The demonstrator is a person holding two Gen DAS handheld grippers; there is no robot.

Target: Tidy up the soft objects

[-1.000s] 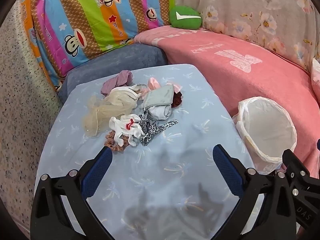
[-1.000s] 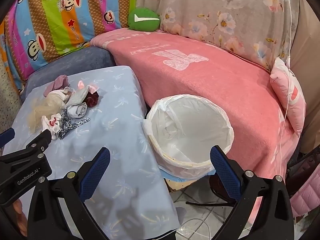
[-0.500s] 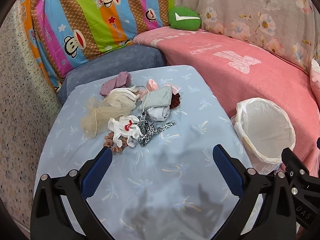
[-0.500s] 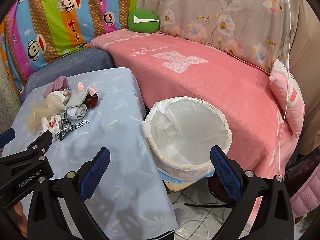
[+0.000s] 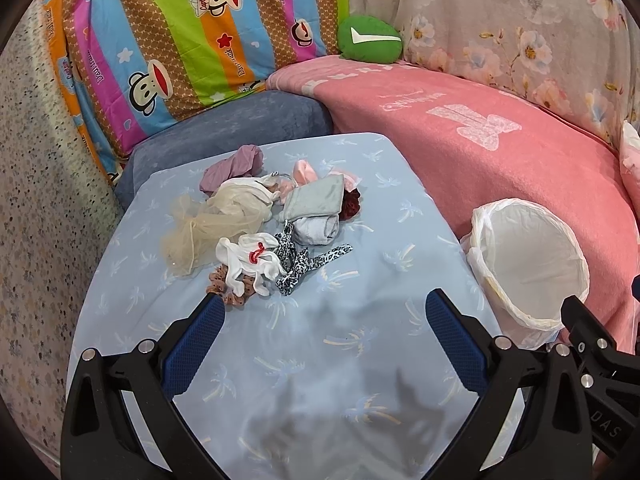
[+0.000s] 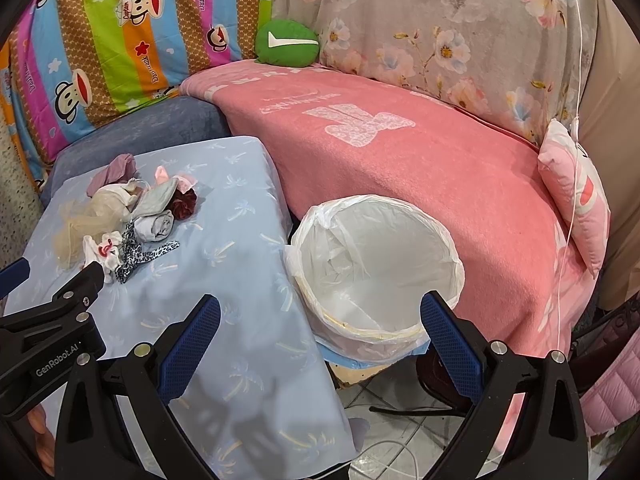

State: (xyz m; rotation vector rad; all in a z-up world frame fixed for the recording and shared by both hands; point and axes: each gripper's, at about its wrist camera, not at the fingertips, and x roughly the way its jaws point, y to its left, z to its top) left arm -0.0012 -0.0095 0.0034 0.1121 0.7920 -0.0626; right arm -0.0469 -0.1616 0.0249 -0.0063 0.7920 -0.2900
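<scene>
A heap of small soft items lies on the light blue cloth-covered table [image 5: 360,344]: a white glove-like piece with red trim [image 5: 250,258], a leopard-print strip [image 5: 308,264], a grey folded cloth [image 5: 318,202], cream tulle [image 5: 208,224], a mauve cloth [image 5: 232,168] and a dark red scrunchie [image 5: 351,205]. My left gripper [image 5: 325,334] hangs open just short of the heap, holding nothing. My right gripper [image 6: 320,334] is open and empty above the near rim of the white lined basket [image 6: 376,264]. The heap [image 6: 132,220] sits far left in the right wrist view.
A pink blanket [image 5: 500,132] covers the sofa behind the basket [image 5: 528,264]. A green cushion [image 5: 370,38] and a striped monkey-print cover [image 5: 160,40] stand at the back. A pink pillow [image 6: 576,196] lies at the right. Tiled floor [image 6: 400,420] shows below the basket.
Both views have shifted slightly: the heap and the basket have drifted a little up and away in the frames. Both grippers stay open and nothing was picked up.
</scene>
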